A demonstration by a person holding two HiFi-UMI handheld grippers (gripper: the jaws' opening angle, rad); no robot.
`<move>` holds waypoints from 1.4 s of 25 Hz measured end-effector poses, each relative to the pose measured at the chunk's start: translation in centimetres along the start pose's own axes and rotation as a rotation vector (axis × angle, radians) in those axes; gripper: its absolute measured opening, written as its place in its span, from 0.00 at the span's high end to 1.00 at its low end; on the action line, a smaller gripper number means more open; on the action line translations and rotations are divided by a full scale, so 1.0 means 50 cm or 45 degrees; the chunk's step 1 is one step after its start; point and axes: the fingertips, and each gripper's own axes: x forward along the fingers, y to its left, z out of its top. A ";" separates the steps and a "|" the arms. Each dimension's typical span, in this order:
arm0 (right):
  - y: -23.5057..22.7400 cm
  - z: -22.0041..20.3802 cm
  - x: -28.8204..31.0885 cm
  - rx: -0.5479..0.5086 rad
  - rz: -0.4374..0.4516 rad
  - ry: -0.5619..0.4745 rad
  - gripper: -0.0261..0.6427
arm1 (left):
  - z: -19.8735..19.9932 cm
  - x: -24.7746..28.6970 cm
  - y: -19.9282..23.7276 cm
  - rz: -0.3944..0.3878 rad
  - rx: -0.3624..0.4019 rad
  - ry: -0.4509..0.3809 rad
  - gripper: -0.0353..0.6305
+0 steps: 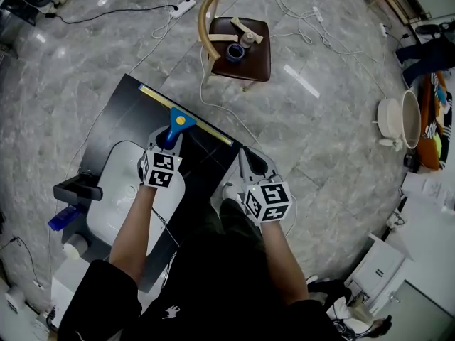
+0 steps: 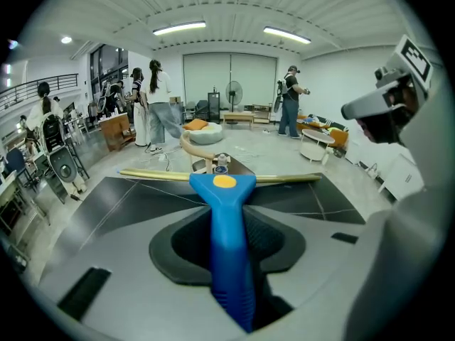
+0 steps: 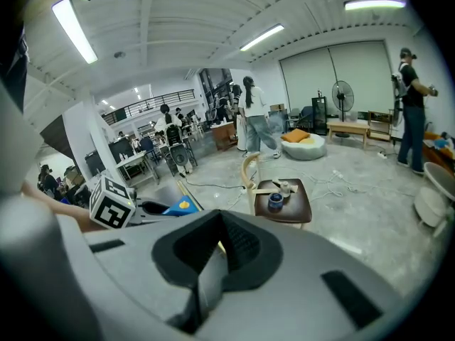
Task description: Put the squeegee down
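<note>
The squeegee [image 1: 175,123] has a blue handle with a yellow dot and a long yellowish blade [image 1: 206,128]. My left gripper [image 1: 168,141] is shut on the handle, above the black countertop [image 1: 117,116]. In the left gripper view the handle [image 2: 226,212] runs out between the dark pads of the left gripper [image 2: 229,244]. The blade [image 2: 149,175] lies along the counter's far edge; I cannot tell whether it touches. My right gripper [image 1: 250,163] is at the counter's right edge, jaws together and empty. From the right gripper [image 3: 217,251] the squeegee [image 3: 179,206] shows to the left.
A white sink [image 1: 117,190] with a black faucet [image 1: 77,189] is set in the counter under my left arm. Beyond the counter stands a wooden chair [image 1: 242,45] with a tape roll and a small bottle. Cables run over the marble floor. A white pot [image 1: 394,119] sits at right.
</note>
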 end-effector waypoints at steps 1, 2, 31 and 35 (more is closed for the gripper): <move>-0.001 -0.001 0.001 0.002 -0.001 0.001 0.96 | -0.001 0.002 0.000 0.000 0.004 0.005 0.75; -0.003 -0.002 0.002 0.005 -0.002 0.003 0.96 | -0.001 0.004 0.000 0.000 0.007 0.008 0.75; -0.018 0.005 0.019 0.027 -0.015 0.022 0.96 | -0.004 0.025 0.011 -0.032 -0.048 0.067 0.75; -0.020 0.004 0.015 0.026 -0.016 0.020 0.96 | -0.006 0.027 0.009 -0.030 -0.044 0.065 0.74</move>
